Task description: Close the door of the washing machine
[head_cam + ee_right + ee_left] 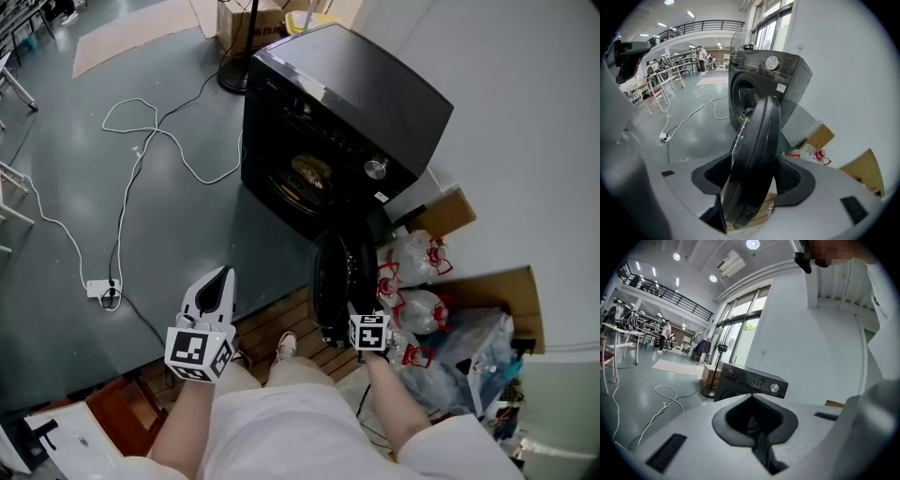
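The right gripper's (pixel 753 180) jaws stand wide astride the rim of the open door (pixel 757 140) of the washing machine (pixel 764 77), with a gap beside the rim. The left gripper's (pixel 758 437) jaws are together and hold nothing.

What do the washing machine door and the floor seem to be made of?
The door looks like dark, glossy moulded plastic, with soft highlights running along its rounded rim; whether a glass pane sits inside is hard to tell. The floor seems to be smooth grey coated concrete or similar, seamless with a faint sheen.
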A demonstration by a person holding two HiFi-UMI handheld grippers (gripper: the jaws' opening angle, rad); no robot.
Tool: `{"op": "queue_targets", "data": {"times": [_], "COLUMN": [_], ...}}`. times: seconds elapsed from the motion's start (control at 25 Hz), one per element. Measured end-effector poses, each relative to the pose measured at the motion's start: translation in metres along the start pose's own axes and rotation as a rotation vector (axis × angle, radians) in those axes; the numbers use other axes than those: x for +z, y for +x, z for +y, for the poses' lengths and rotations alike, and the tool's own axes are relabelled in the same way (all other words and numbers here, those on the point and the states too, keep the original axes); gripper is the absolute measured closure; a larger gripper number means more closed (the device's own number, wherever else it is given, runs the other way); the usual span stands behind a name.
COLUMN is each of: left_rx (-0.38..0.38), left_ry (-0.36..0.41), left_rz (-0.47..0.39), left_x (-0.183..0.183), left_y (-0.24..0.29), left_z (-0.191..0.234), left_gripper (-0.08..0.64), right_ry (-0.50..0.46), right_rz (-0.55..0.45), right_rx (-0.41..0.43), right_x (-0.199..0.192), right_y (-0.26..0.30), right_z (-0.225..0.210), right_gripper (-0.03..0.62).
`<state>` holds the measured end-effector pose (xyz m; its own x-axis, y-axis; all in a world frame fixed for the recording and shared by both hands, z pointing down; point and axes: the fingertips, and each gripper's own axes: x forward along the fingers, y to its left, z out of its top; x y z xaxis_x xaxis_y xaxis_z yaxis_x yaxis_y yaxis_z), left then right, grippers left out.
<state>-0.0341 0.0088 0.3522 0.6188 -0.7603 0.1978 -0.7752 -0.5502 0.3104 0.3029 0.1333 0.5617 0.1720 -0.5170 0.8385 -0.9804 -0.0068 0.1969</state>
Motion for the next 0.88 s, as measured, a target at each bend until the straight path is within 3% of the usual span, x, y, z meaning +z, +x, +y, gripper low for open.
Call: {"op": "queue_targets", "data": {"times": [0.6, 0.8, 0.88], "left_rx": [-0.013, -0.019, -0.016], "left_ry": [-0.074, -0.096, -0.091], "left_rz": [-0.038, -0.070, -0.073], "left_x": [-0.022, -0.043, -0.050], "left_y": [-0.013, -0.003, 0.000], "left_z": [0.038, 0.056, 0.062], "left_gripper": [0.557, 0.557, 0.557], "right_ry": [0.021, 0.162, 0.158], "right_rz": [-0.105, -0.176, -0.187], "right_rx": [0.046, 0.155, 0.188], "right_x": [0.025, 0.035, 0.037], "right_y": [-0.004, -0.005, -0.008], "right_z": [0.061, 0.072, 0.079], "right_gripper": [0.308, 0.310, 0.310]}}
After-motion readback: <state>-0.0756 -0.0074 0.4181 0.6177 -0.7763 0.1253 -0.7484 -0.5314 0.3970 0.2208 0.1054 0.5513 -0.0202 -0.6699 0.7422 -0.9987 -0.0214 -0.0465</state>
